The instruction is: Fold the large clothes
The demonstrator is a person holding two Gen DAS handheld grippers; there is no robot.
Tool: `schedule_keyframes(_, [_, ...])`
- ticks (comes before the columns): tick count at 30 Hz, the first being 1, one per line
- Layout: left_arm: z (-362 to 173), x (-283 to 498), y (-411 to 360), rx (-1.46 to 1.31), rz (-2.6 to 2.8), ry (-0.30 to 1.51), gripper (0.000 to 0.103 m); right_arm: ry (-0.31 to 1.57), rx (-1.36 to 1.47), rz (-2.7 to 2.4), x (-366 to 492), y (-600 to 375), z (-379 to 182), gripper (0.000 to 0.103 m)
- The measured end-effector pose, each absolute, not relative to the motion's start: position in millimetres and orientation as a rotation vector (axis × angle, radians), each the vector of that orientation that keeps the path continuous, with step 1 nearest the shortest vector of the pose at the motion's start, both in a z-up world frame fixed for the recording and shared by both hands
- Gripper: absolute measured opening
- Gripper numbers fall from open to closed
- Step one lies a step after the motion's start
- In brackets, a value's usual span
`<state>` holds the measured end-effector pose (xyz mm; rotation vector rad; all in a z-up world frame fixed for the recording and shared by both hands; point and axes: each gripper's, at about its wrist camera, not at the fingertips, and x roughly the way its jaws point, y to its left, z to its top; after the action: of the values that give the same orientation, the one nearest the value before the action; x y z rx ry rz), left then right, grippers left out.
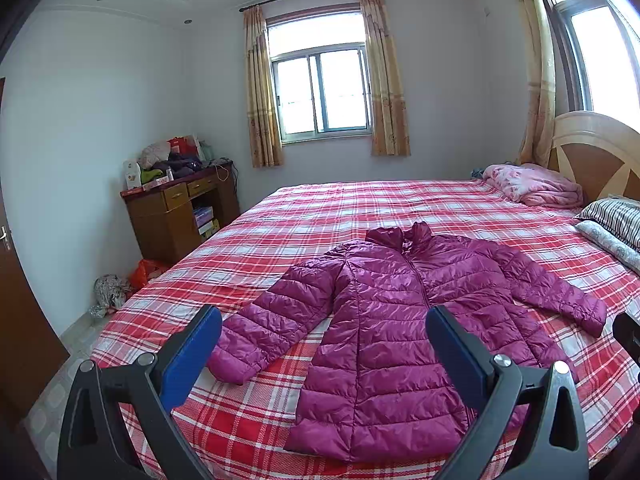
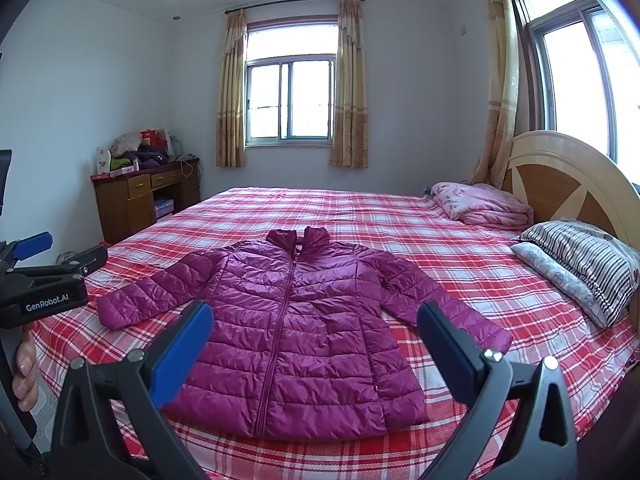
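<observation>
A magenta quilted puffer jacket [image 1: 384, 332] [image 2: 296, 328] lies flat and zipped on the red plaid bed [image 1: 360, 208] [image 2: 360, 216], collar away from me, both sleeves spread outward. My left gripper [image 1: 324, 316] hovers open above the jacket's hem, its blue pads [image 1: 192, 356] wide apart with nothing between them. My right gripper [image 2: 316, 312] is open too, held above the lower front of the jacket. In the right wrist view the left gripper's body [image 2: 44, 280] shows at the left edge, a hand [image 2: 24, 372] holding it.
A folded pink blanket [image 2: 484, 204] and striped pillows [image 2: 580, 260] lie by the wooden headboard [image 2: 560, 176] at the right. A cluttered wooden desk [image 1: 176, 208] stands against the far left wall. Bags [image 1: 116, 288] sit on the floor beside the bed.
</observation>
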<state>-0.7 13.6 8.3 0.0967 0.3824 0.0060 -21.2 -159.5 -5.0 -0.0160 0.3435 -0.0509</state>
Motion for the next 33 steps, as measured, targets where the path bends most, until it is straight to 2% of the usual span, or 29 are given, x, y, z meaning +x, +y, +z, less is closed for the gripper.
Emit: schedule_keyframes(33, [5.7, 2.7, 19.8, 0.094, 0.012, 0.387, 0.102, 0.355, -0.020, -0.035, -21.0, -153.7, -9.0, 0.103])
